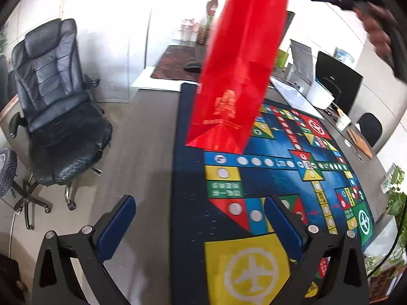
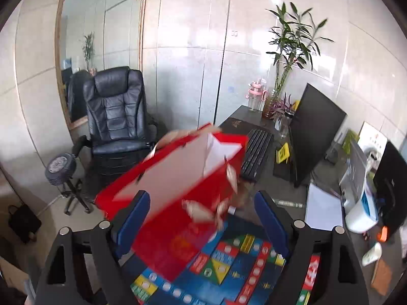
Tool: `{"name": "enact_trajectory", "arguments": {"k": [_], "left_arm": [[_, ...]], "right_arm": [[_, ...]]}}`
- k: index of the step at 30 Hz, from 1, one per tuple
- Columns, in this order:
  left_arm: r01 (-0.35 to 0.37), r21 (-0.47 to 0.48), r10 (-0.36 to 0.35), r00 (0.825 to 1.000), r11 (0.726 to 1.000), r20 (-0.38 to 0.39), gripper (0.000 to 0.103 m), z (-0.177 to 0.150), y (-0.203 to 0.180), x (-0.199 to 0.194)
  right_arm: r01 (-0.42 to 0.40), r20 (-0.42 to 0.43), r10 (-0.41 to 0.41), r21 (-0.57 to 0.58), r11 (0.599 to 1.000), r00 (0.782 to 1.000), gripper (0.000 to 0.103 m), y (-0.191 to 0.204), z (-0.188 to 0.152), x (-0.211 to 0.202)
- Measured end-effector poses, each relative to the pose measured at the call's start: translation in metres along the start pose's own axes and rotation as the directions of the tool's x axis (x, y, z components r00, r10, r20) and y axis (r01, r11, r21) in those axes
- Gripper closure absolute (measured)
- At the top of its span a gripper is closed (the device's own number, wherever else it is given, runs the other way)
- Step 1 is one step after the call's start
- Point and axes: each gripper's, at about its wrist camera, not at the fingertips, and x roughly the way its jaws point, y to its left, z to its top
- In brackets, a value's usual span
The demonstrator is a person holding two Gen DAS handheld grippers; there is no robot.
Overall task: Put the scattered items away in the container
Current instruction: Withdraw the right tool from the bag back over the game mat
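We judge the tidying close to finished. The red paper bag [image 1: 236, 76] stands upright on the game mat [image 1: 274, 178] that covers the counter [image 1: 366, 137], towards the mat's far left corner. Looking down from the right wrist view, its mouth [image 2: 193, 162] gapes open and pale; what lies inside is too blurred to name, and the handles and tags at the rim are smeared. No loose item of the task shows on the mat in either view: only printed squares and circles. Whether every item is in the bag we cannot tell, since the bag's depth is hidden.

The left tool [image 1: 201, 218] hangs low over the near left edge of the mat, pointing steeply down, its blue pads wide apart with nothing between them; the floor and a black office chair [image 1: 58, 106] show beyond its left finger.

The right tool [image 2: 203, 218] hovers above and just near of the bag's mouth, tilted downward. Its jaws stand well apart and grip nothing; the bag's near wall only shows through the gap. In the left wrist view that right tool appears high at the far right, a blurred hand [image 1: 376, 33] behind it.

What is left, we think, is a check for strays.
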Motion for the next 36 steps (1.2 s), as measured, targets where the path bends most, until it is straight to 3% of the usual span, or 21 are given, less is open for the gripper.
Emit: {"name": "enact_trajectory", "arguments": {"k": [10, 17, 23, 29, 34, 36], "left_arm": [[0.015, 0.107, -0.015, 1.000, 0.994, -0.007, 0.000, 0.004, -0.052, 0.000], [0.036, 0.166, -0.032, 0.999, 0.985, -0.031, 0.000, -0.005, -0.096, 0.009], [0.035, 0.174, -0.030, 0.999, 0.984, -0.030, 0.000, -0.018, -0.124, 0.018], [0.041, 0.108, -0.038, 0.999, 0.993, -0.022, 0.000, -0.032, -0.132, 0.025], [-0.076, 0.174, 0.078, 0.997, 0.982, -0.007, 0.000, -0.042, -0.146, 0.030], [-0.073, 0.184, 0.076, 0.997, 0.980, -0.008, 0.000, -0.047, -0.150, 0.031]], "right_arm": [[0.016, -0.024, -0.014, 0.109, 0.994, 1.000, 0.014, -0.034, -0.122, -0.063], [0.083, -0.099, -0.064, 0.195, 0.977, 0.993, 0.013, -0.052, -0.215, -0.067], [0.187, -0.178, -0.130, 0.354, 0.916, 0.975, 0.013, -0.066, -0.297, -0.066], [0.234, -0.197, -0.176, 0.332, 0.914, 0.965, 0.013, -0.059, -0.334, -0.078], [0.261, -0.233, -0.182, 0.376, 0.889, 0.955, 0.013, -0.064, -0.355, -0.072], [0.258, -0.232, -0.175, 0.406, 0.877, 0.957, 0.013, -0.067, -0.360, -0.073]]}}
